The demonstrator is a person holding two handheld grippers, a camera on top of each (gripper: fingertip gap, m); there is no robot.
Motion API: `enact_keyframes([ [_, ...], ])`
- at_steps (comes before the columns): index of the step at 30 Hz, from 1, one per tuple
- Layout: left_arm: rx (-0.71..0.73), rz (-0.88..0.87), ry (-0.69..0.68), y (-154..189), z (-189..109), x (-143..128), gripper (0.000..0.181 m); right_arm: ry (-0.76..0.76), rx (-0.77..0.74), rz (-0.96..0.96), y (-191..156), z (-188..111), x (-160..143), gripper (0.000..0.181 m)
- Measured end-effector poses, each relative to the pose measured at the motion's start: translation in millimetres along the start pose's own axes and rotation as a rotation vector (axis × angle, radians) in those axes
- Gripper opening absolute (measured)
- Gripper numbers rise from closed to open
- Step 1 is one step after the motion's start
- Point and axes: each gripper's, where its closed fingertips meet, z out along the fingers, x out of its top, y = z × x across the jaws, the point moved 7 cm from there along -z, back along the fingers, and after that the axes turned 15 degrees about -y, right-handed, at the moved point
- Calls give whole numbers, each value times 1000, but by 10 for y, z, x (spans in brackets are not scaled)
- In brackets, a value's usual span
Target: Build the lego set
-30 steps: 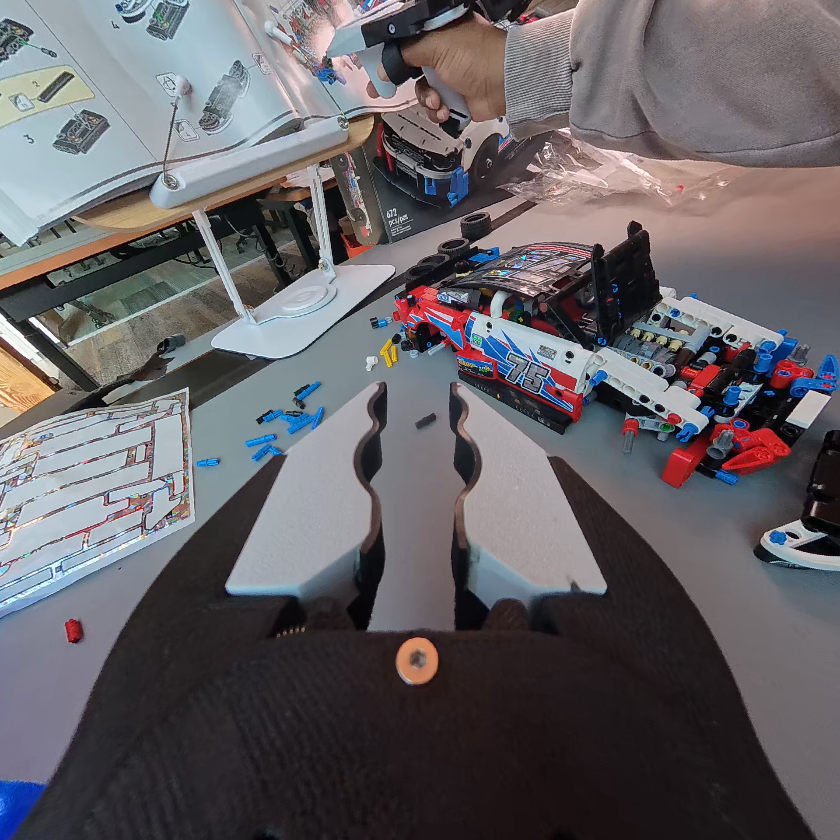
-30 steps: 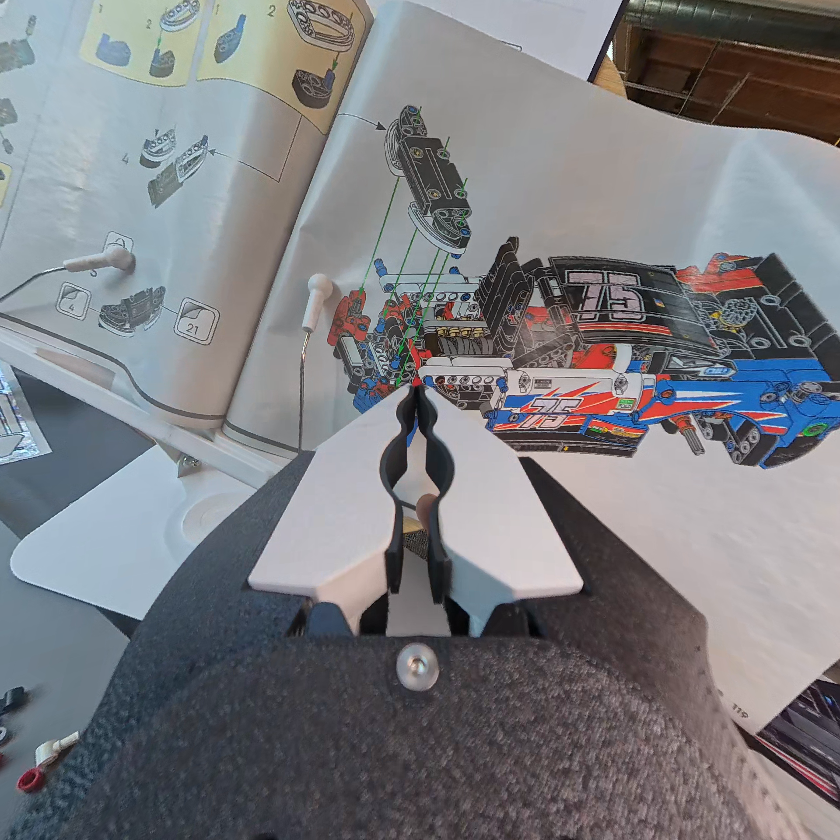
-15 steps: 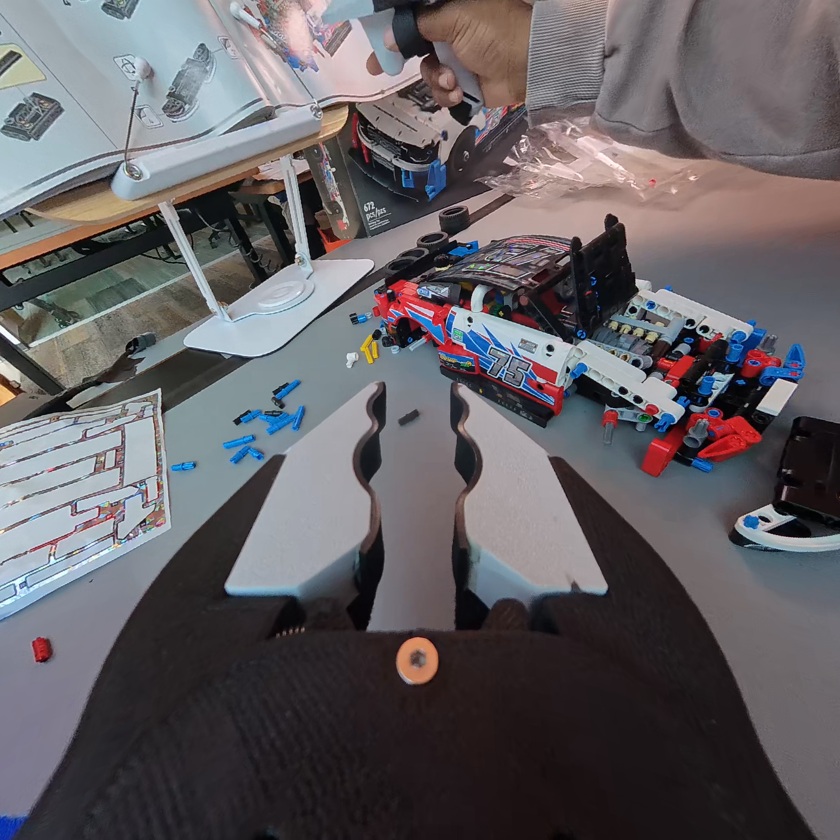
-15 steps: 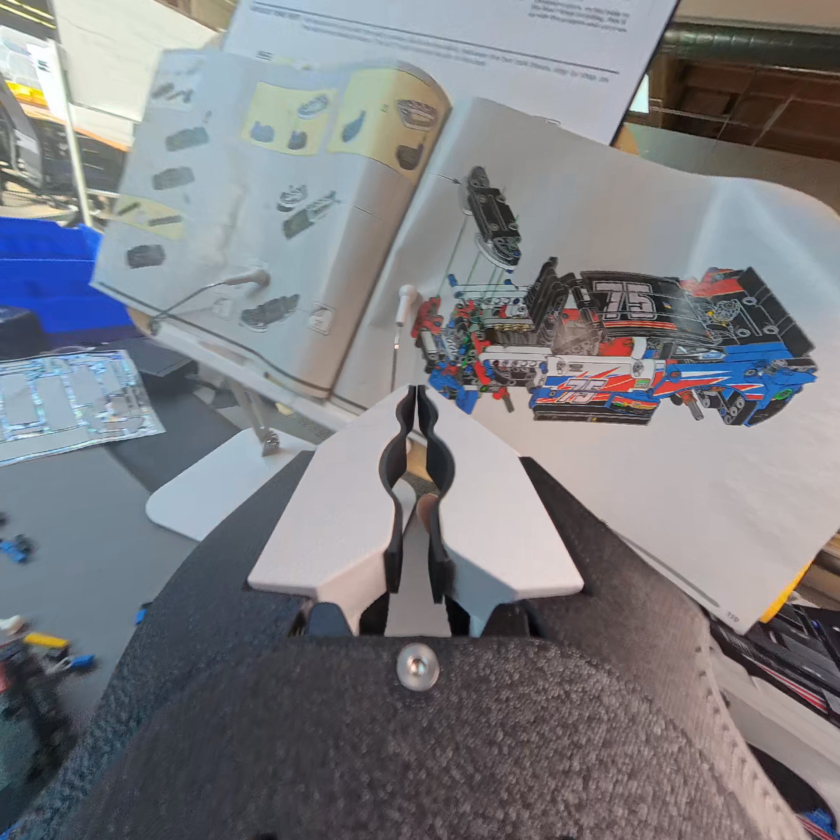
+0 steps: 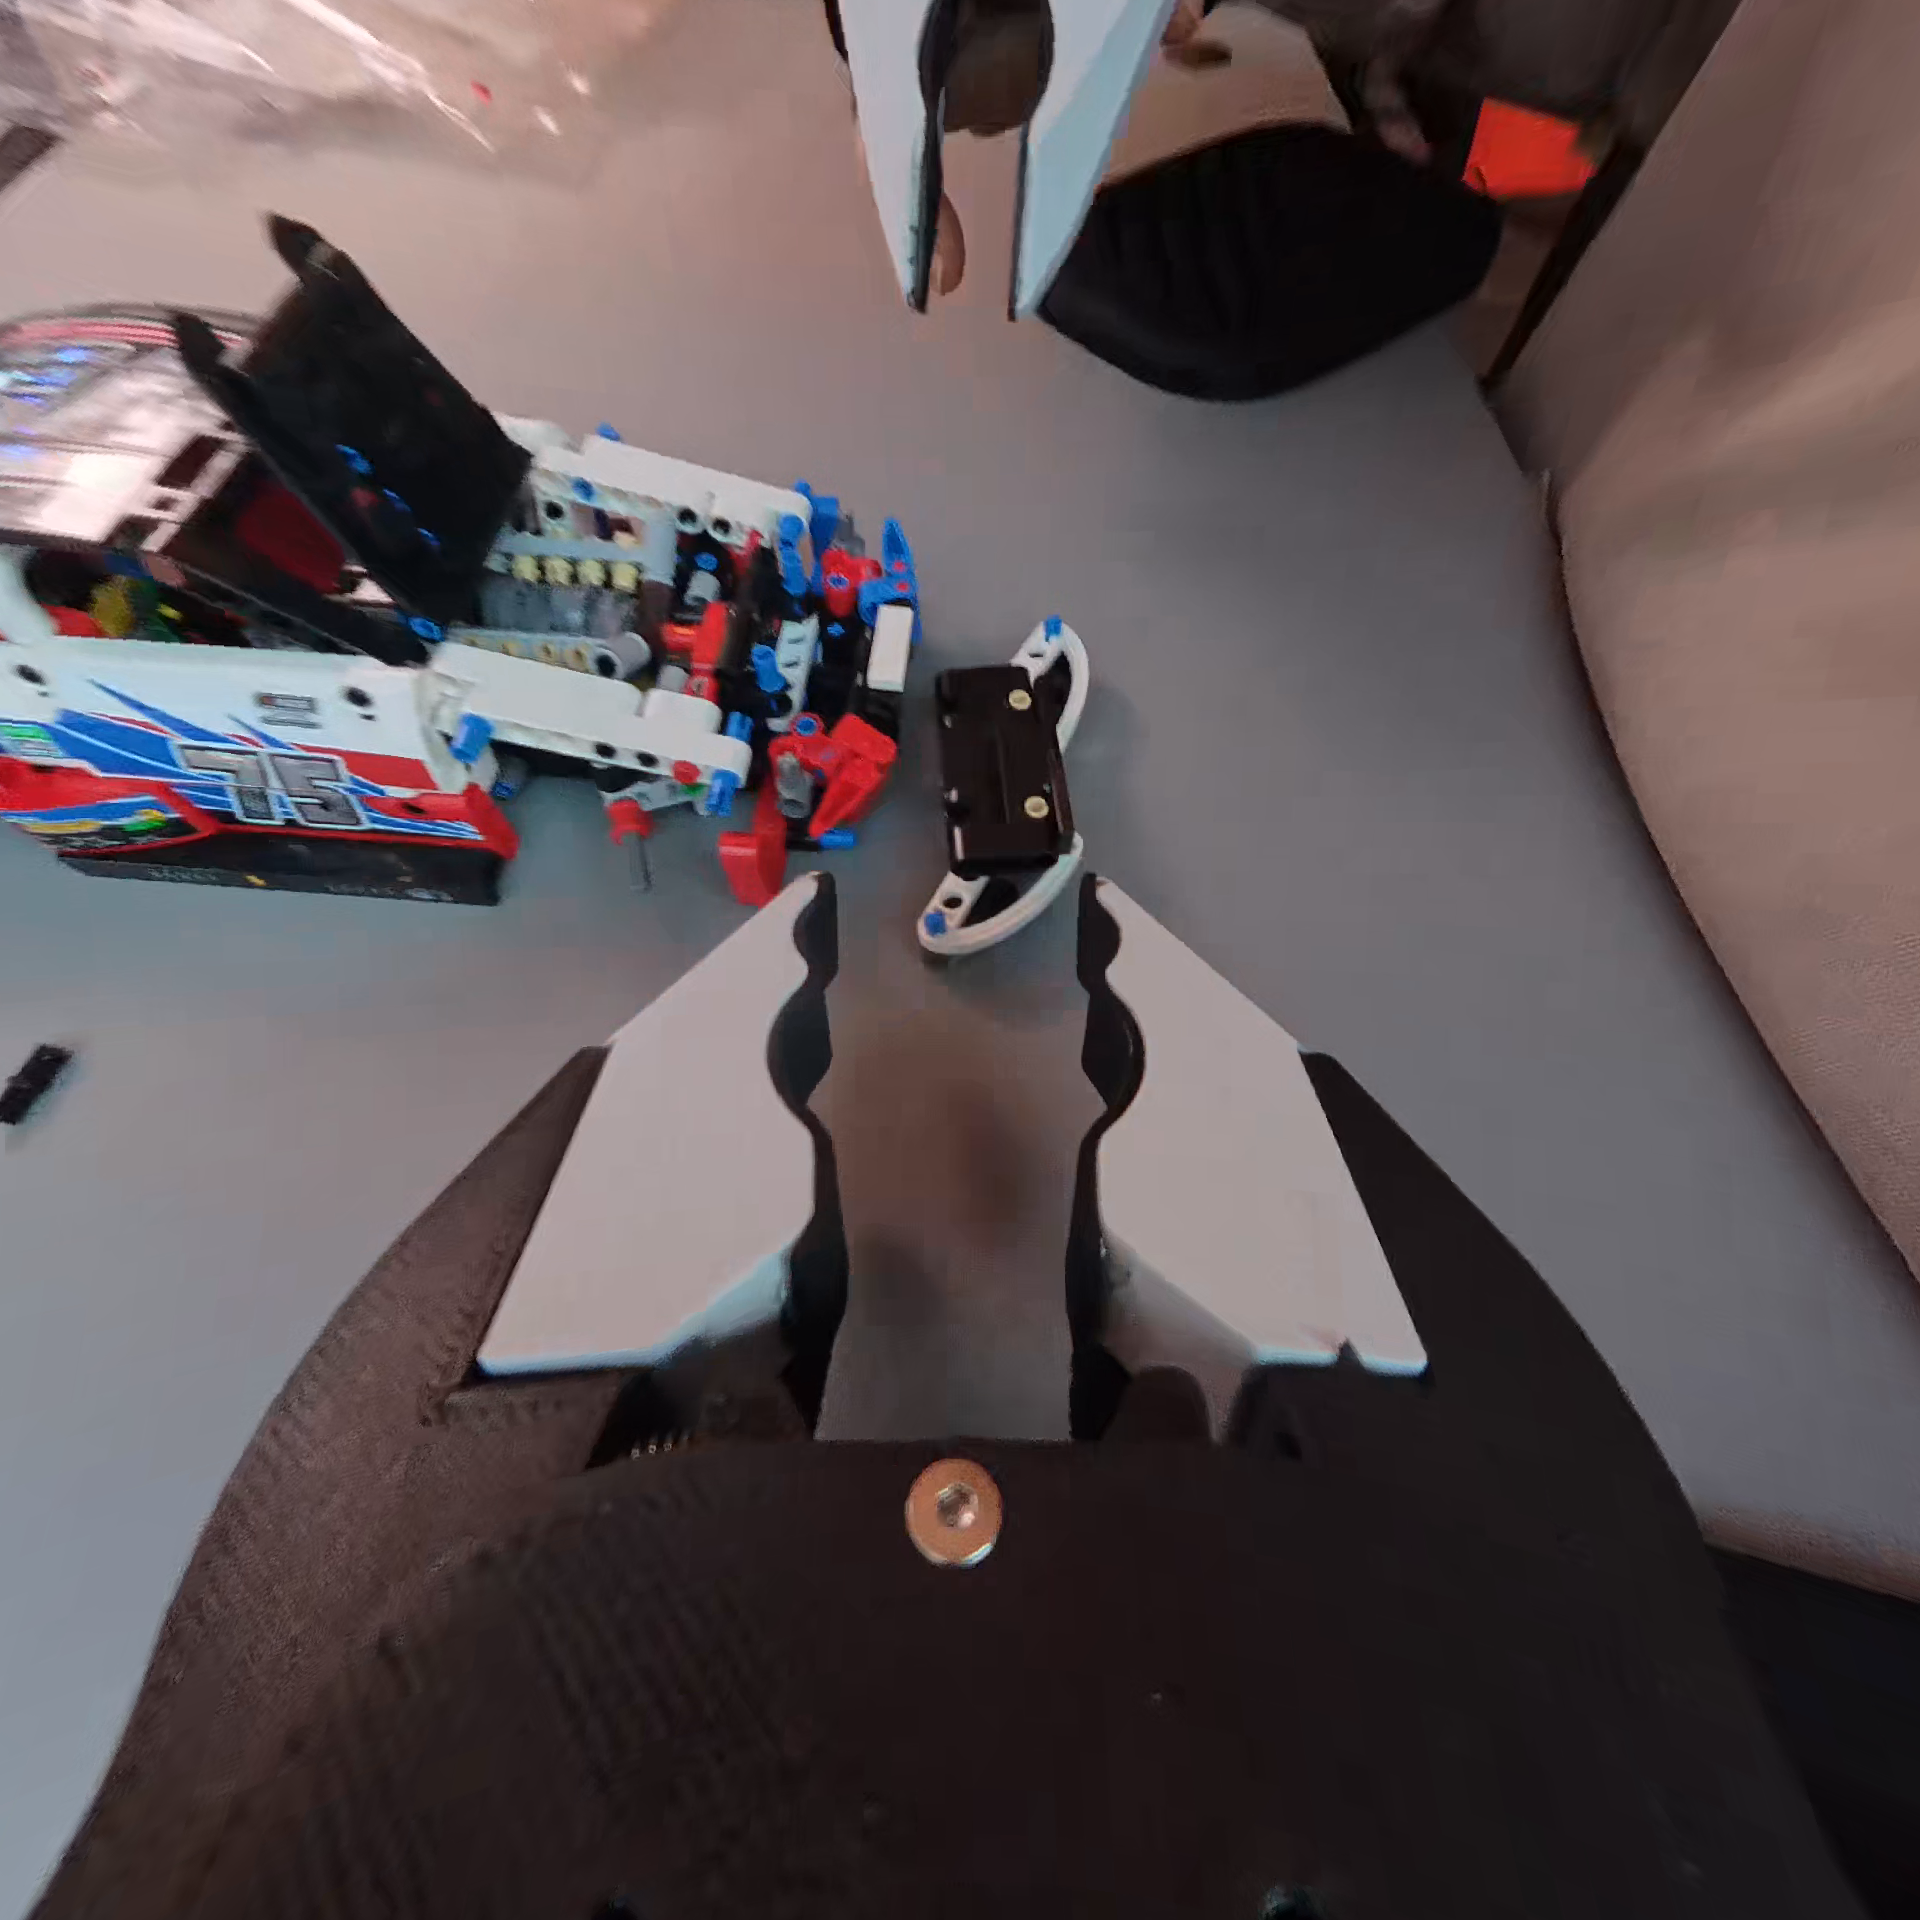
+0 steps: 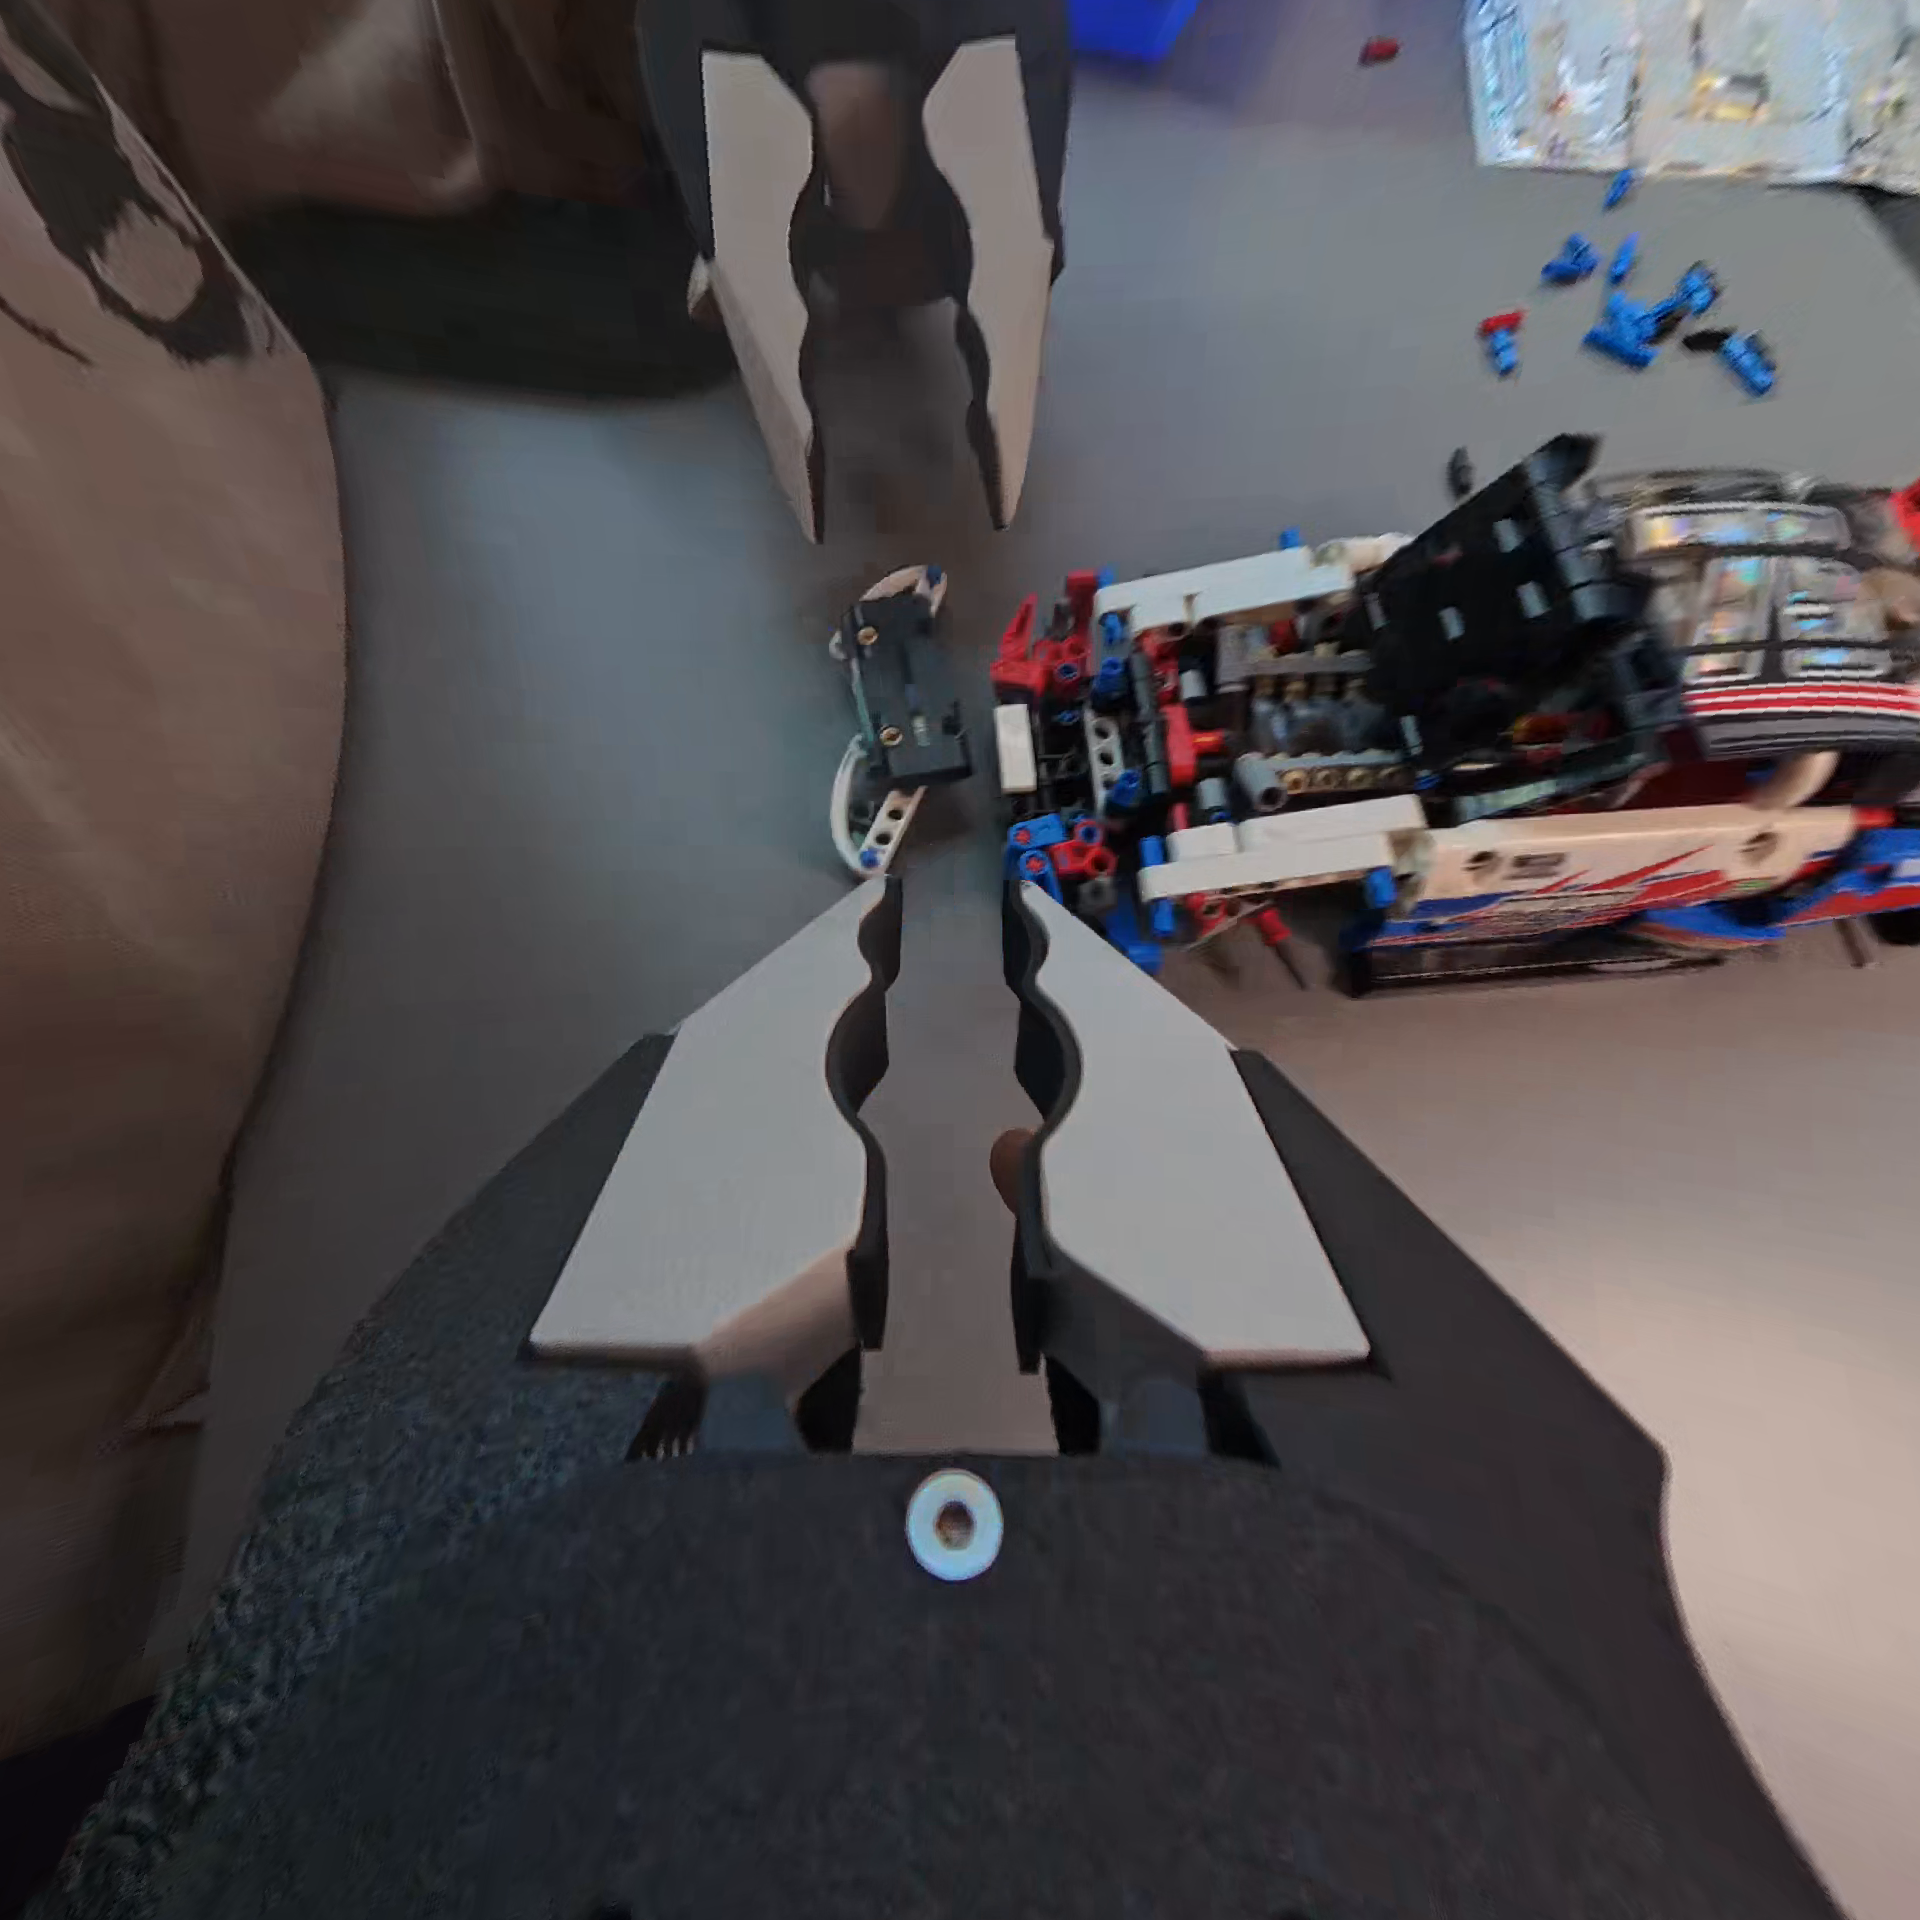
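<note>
**Inspector:** Changes noted?

**Assistant:** A second ago the right gripper (image 6: 951,904) was pinched nearly closed and held up at the manual. It is now down over the bench (image 5: 1299,644) with its jaws parted to a moderate gap and nothing between them. The left gripper (image 5: 951,899) has swung from the middle of the car (image 5: 343,665) to its open rear end; its jaws stand wider than before and are also empty.

**Inspector:** Location of the work?

**Assistant:** The car rests on the bench, part built, its rear frame exposed. The wing piece (image 5: 1003,774), black with white curved ends, lies on the bench just beside that rear end, apart from it. Both grippers point at it from opposite sides, neither touching it.

**Inspector:** Meaning for the task?

**Assistant:** In my judgement, reference to the manual is finished and pickup of the wing piece is the step in hand. It is not yet fitted.

**Inspector:** Markings?

**Assistant:** The car's side panel carries a number decal and small sponsor-style stickers, too blurred to read. A sticker sheet (image 6: 1683,94) lies at the far edge in the right wrist view. Loose blue pins (image 6: 1652,312) lie near it.
</note>
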Motion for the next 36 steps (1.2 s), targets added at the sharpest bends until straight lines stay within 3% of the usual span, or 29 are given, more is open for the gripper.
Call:
enact_keyframes([
  [4,30,70,-118,91,170,-7,47,-104,-28,-32,-285,388,17,26],
  [9,77,93,-136,122,244,41,32,-178,-8,-73,-241,625,148,29],
  [11,96,97,-138,122,249,43,27,-198,-9,-113,-203,668,179,20],
  [22,116,155,-140,173,333,117,20,-240,93,-394,-153,568,47,19],
  [36,128,140,-137,138,346,132,20,-175,121,-324,-39,536,-90,17],
])
